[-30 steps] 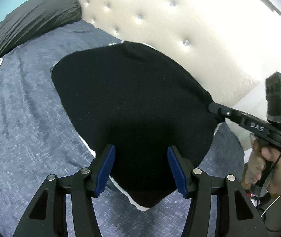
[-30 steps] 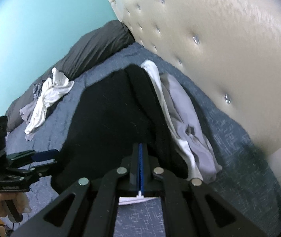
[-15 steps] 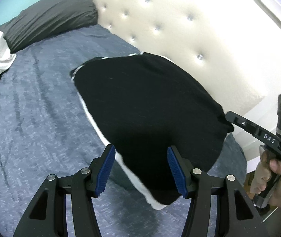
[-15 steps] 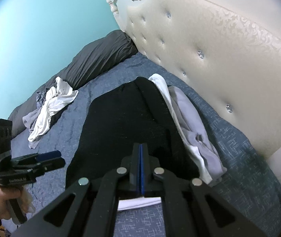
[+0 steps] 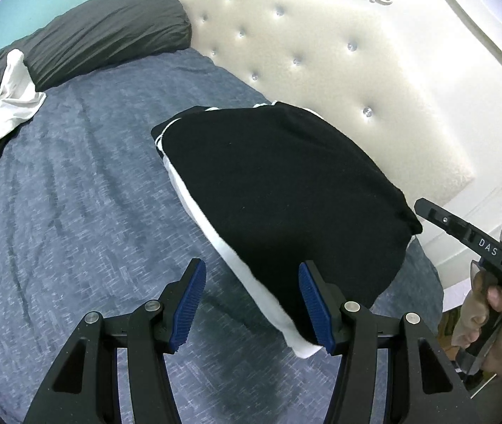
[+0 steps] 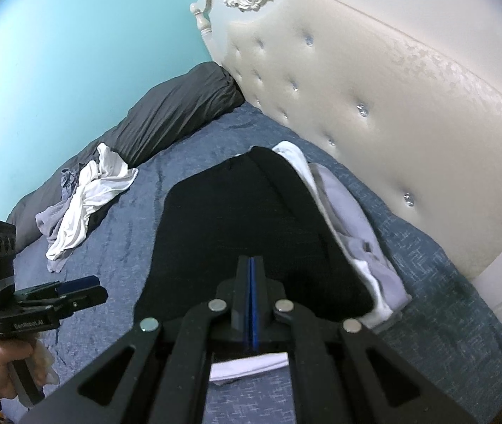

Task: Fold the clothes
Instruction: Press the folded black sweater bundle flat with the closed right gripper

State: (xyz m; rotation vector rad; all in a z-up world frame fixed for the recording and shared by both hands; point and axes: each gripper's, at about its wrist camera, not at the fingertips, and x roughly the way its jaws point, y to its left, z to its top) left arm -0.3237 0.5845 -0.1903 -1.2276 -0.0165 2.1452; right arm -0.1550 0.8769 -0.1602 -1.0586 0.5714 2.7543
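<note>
On the bed, near the headboard: the black garment (image 5: 282, 190) lay folded on top of paler folded clothes (image 6: 353, 219), which rested on the blue bedspread (image 5: 74, 194) just beside the tufted headboard (image 5: 321, 56).
Left gripper (image 5: 252, 304): its blue pads stood apart with nothing pressed between them; the near corner of the stack showed past the right-hand pad, apart from it as far as could be told.
Right gripper (image 6: 251, 293): its jaws were together, and no cloth could be seen pinched between the pads.
Unfolded pile: white and grey clothes (image 6: 84, 198) lay crumpled by the dark pillow (image 5: 102, 31), well apart from the stack.
Risk, stack: a pad brushing the near corner on the way past could drag the top layer and open the fold, since loose knit slides easily on smooth cloth below.
Risk, edge: the stack sat close to the bedspread's corner, so a nudge could tip it off.
Change since a second before: the black cloth had filled the gap between the left pads, and the right gripper's tip had sat at its corner; now both had drawn back and stood clear, and the garment looked settled.
</note>
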